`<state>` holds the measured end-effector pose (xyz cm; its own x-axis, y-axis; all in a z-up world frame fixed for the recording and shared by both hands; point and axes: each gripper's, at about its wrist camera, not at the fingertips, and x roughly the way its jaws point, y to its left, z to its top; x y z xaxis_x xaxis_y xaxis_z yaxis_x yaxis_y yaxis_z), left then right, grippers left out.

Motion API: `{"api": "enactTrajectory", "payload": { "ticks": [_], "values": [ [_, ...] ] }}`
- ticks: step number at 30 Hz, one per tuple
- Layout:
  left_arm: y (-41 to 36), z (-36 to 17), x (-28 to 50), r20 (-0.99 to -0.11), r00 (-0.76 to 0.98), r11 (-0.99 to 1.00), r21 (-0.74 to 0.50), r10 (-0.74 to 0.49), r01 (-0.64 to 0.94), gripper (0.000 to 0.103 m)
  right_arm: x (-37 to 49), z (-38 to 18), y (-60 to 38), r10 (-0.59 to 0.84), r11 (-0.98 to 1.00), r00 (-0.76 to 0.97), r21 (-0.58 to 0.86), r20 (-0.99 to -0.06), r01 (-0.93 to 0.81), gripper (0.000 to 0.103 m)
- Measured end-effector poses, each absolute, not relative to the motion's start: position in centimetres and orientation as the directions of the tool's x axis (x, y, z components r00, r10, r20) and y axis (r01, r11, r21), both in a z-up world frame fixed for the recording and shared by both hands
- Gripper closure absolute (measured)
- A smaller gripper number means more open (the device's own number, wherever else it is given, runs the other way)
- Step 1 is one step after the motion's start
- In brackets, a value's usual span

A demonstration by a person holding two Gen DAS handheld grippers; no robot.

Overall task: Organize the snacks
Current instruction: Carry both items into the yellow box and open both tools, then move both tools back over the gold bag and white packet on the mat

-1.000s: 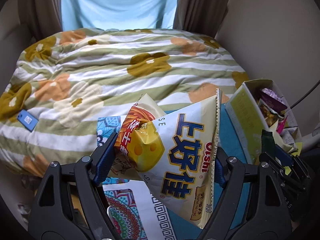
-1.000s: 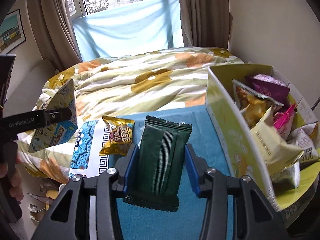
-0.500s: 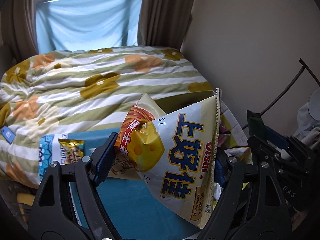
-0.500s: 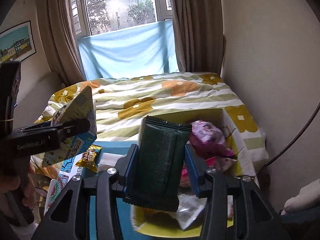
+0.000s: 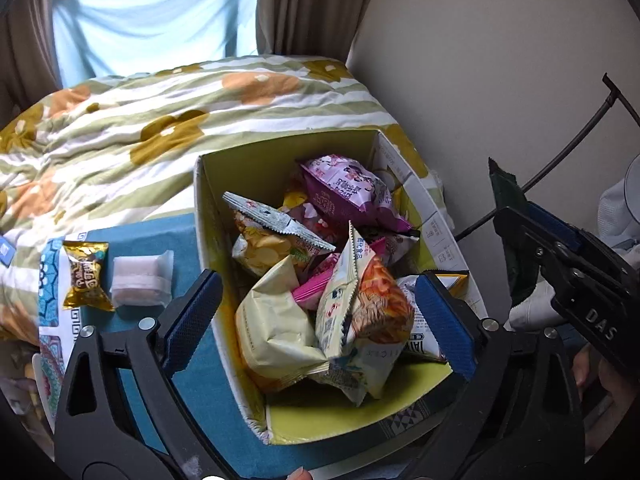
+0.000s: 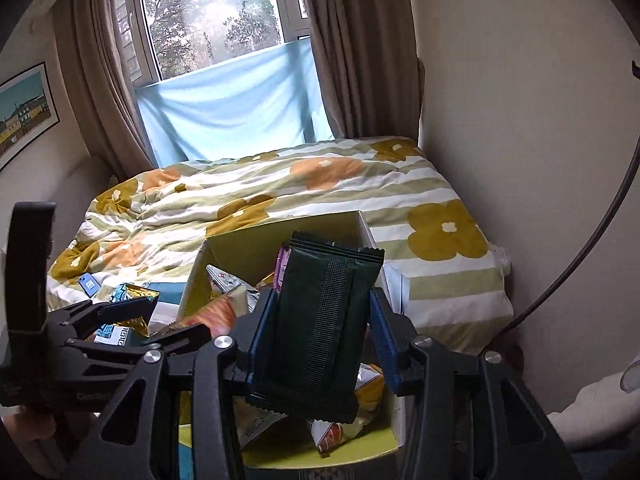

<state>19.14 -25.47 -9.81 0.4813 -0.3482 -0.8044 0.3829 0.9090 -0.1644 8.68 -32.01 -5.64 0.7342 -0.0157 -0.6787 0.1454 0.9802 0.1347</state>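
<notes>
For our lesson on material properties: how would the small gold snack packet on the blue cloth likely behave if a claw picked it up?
The gold packet looks puffy with crimped ends, so it is probably light and would crumple. Its glossy foil may be slippery. Lying flat on the blue cloth, it seems unlikely to roll.

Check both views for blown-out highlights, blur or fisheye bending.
Right wrist view: the window is overexposed and hazy, the curtains bow with fisheye bending, the dark green packet stays sharp. Left wrist view: even soft light, the snack box crisp, corners vignetted black, no glare.
</notes>
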Motion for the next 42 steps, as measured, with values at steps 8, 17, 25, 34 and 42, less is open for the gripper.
{"api": "enactTrajectory", "payload": {
  "ticks": [8,17,25,34,42],
  "values": [
    [-22.1,-9.0,19.5,-0.784,0.517,0.923,-0.181,-0.343,0.338,0.004,9.7,-6.1,-32.9,0.02,0.979,0.73,0.161,-0.683,0.124,0.061],
    [-19.7,-9.6,19.4,-0.795,0.531,0.949,-0.171,-0.292,0.266,0.004,14.4,-9.4,-33.7,0.104,0.98,0.627,0.188,-0.772,0.069,0.059],
    [-16.3,-11.4,17.6,-0.811,0.524,0.964,-0.187,-0.261,0.191,0.004,13.4,-9.7,-33.5,0.091,0.981,0.645,0.18,-0.759,0.073,0.001],
    [-11.5,-9.7,15.9,-0.786,0.582,0.977,-0.189,-0.21,0.097,0.004,12.0,-6.0,-31.2,0.089,0.991,0.7,0.133,-0.709,0.009,0.001],
    [-7.8,-6.6,13.5,-0.749,0.65,0.989,-0.149,-0.13,0.027,0.004,11.7,-2.7,-28.9,0.12,0.99,0.742,0.14,-0.659,-0.036,0.001]
  ]
}}
